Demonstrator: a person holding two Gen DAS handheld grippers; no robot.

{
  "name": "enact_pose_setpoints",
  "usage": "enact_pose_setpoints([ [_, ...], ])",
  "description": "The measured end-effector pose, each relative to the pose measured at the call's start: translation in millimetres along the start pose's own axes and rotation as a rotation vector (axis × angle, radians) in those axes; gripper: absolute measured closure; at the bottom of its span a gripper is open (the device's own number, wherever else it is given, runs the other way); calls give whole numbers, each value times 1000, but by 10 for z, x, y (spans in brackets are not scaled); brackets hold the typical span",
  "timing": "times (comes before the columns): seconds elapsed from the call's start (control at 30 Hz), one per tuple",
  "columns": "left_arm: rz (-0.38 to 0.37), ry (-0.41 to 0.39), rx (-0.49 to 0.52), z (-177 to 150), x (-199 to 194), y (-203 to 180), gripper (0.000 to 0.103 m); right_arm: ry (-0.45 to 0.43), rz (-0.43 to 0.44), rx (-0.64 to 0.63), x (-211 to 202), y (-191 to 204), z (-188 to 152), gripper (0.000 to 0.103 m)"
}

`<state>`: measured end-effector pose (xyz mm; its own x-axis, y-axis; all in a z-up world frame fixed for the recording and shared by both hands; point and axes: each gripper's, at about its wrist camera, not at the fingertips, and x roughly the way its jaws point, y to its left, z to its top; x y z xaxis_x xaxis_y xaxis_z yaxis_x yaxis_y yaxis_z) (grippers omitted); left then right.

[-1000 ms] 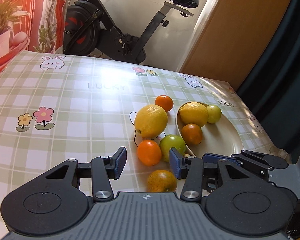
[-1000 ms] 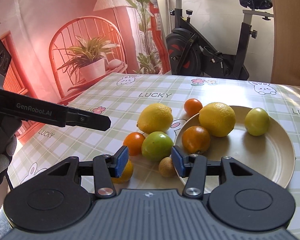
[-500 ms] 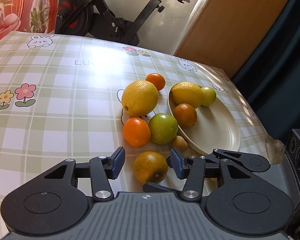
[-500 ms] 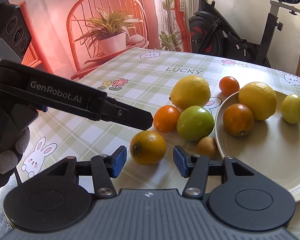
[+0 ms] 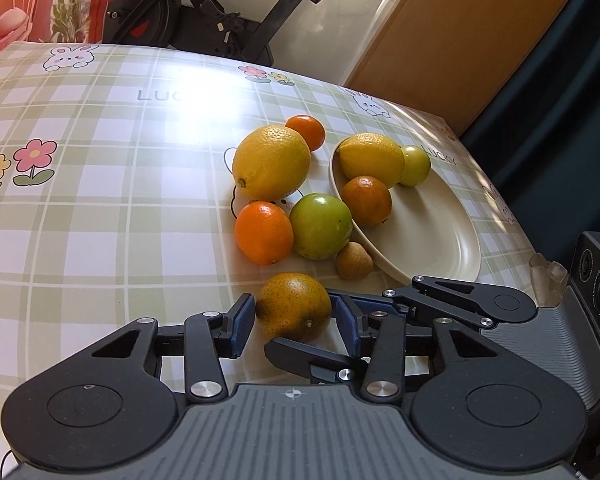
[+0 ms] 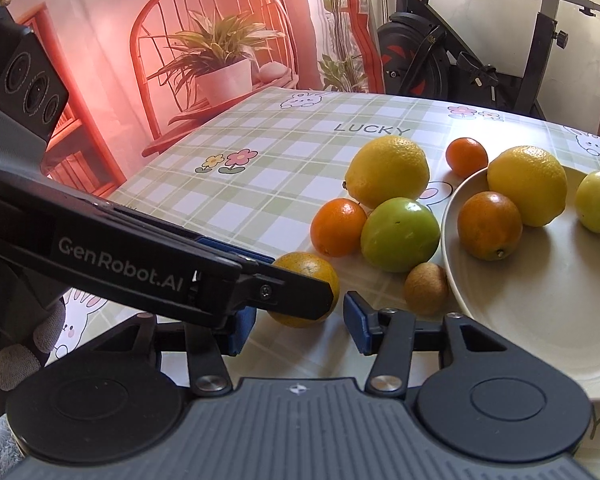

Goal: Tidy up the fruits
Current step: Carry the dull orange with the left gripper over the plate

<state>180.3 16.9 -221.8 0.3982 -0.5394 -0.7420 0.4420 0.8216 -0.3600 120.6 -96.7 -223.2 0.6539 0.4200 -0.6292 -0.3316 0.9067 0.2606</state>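
Both tongs have come closer to the speckled orange [image 5: 294, 307] since half a second ago. Now it sits right between the blue pads of the left tongs [image 5: 294, 322]. One pad looks like it touches the fruit, but the tongs are wide and are not squeezing it. The orange rests on the counter [image 5: 100, 200].

The right tongs [image 6: 298, 326] are wide open too and hold nothing. They sit just beside the left tongs, and the same orange [image 6: 306, 270] is just in front of them.

Just past the left tongs are a small brown fruit [image 5: 354, 261], a green fruit [image 5: 320, 226] and a bright orange [image 5: 263, 233]. Farther out are a big lemon [image 5: 272, 162] and a little tangerine [image 5: 306, 132].

Ahead and to the right of the left tongs is a cream plate [image 5: 432, 232]. On it lie a lemon [image 5: 372, 158], a dark orange [image 5: 367, 200] and a small yellow-green fruit [image 5: 415, 165].
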Motion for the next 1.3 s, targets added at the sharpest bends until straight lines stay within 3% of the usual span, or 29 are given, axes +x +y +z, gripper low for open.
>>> enact_pose_setpoints([
  [0.27,22,5,17,17,-63,-124,59,9,5,3,-19,2,-6,58],
  [0.67,57,-47,133,199,-93,-735,59,-111,-35,71,-436,-174,-8,58],
  [0.93,46,-34,180,284,143,-1013,58,-165,-78,137,-657,-429,-34,58],
  [1.3,25,-2,175,430,471,-1080,58,-167,-140,196,-642,-742,-48,58],
])
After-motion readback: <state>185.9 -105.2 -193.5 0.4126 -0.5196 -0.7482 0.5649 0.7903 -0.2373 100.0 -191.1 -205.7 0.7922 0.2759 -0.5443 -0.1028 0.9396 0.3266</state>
